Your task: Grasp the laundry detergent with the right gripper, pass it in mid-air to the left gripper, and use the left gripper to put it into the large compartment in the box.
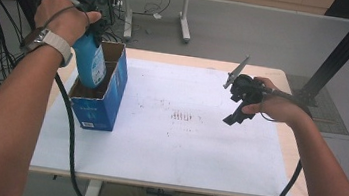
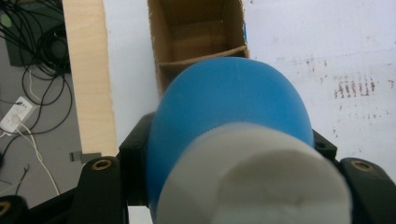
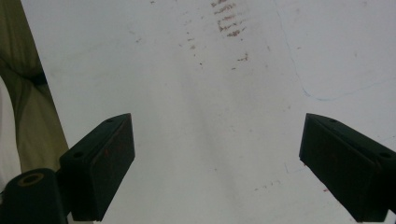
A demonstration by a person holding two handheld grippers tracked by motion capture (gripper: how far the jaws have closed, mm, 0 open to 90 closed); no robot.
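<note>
Left gripper (image 1: 89, 27) clamps the blue bottle (image 1: 89, 62) partway down into the cardboard box (image 1: 99, 100); right gripper (image 1: 240, 102) idle, jaws apart, nothing held; next requires seating before release.

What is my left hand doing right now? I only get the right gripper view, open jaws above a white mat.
Observer: The left gripper has its jaws shut on a blue bottle, just below its white cap.
Operator: Where is the bottle?
Observer: Its lower end is at the open top of a blue cardboard box, which stands at the left edge of the white mat.
Operator: Any room in there?
Observer: A divider splits the box, and the far compartment is empty.
</note>
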